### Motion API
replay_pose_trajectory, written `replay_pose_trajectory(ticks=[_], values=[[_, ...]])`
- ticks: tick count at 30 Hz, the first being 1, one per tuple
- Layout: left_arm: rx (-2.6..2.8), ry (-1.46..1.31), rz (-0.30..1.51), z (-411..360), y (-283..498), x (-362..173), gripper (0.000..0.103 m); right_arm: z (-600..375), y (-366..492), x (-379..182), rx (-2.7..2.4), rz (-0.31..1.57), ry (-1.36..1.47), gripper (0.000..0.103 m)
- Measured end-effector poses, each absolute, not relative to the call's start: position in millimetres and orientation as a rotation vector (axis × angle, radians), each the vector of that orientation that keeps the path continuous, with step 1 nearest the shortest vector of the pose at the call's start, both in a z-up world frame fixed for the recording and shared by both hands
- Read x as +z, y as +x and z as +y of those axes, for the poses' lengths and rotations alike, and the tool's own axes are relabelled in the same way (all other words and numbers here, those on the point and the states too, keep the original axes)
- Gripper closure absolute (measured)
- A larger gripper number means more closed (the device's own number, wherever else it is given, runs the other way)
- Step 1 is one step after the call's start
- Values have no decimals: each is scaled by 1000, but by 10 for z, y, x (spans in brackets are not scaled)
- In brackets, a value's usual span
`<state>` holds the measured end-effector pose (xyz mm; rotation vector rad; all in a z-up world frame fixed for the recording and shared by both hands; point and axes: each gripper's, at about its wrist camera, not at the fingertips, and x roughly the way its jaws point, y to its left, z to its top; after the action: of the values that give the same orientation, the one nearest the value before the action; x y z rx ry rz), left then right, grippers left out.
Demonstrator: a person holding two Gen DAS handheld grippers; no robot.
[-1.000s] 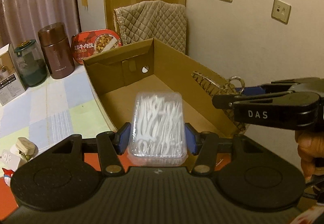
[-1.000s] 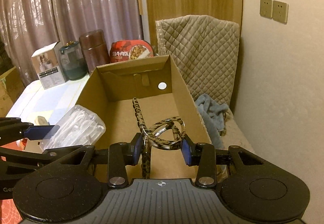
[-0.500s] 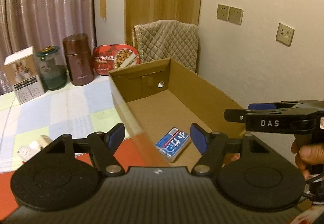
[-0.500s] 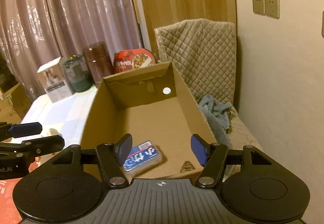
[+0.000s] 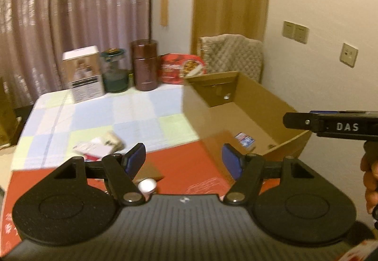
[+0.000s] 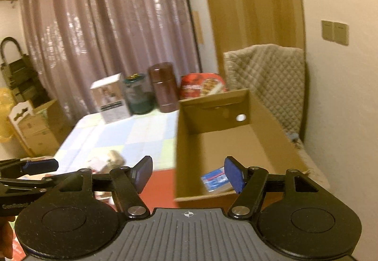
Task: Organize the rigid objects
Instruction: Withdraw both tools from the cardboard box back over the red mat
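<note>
The left gripper point(image 5: 183, 161) is released and empty, its jaws standing apart. The right gripper point(image 6: 187, 176) is likewise released and empty; its jaws have just been opening, with nothing between them.

What is left to tidy appears to lie ahead and to the left of both grippers: a small blurred cluster of loose things point(image 5: 101, 145) on the pale checked cloth point(image 5: 99, 117), among them a whitish plug-like piece and a flat pale packet. Blur hides their long axes. The left gripper is the nearer; the cluster sits just beyond its left finger, while from the right gripper it lies further left, past the red mat point(image 6: 160, 190). A small white ball-like thing point(image 5: 147, 186) rests on the red mat close under the left gripper's left finger.

Further back stand a white carton point(image 5: 83, 74), a green-lidded jar point(image 5: 114, 74), a brown canister point(image 5: 144, 65) and a red food tray point(image 5: 182, 68), well apart from both grippers.

To the right is the open cardboard box point(image 5: 257, 100), holding a blue-and-white packet point(image 6: 215, 178) near its close end. Its tall left wall stands between the cluster and the box floor, so I judge anything picked up must be lifted over it. The right gripper is nearer the box.
</note>
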<state>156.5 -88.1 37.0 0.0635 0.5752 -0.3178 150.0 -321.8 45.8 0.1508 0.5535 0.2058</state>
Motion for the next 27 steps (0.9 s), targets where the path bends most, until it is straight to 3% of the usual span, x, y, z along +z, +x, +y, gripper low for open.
replay_pose_trajectory(ticks=[14, 27], values=[[-110, 37, 594, 230, 1244, 242, 36, -2455, 1348, 95, 331, 604, 109, 35], [-76, 51, 646, 526, 1468, -122, 35, -2227, 1513, -292, 342, 622, 56, 35]])
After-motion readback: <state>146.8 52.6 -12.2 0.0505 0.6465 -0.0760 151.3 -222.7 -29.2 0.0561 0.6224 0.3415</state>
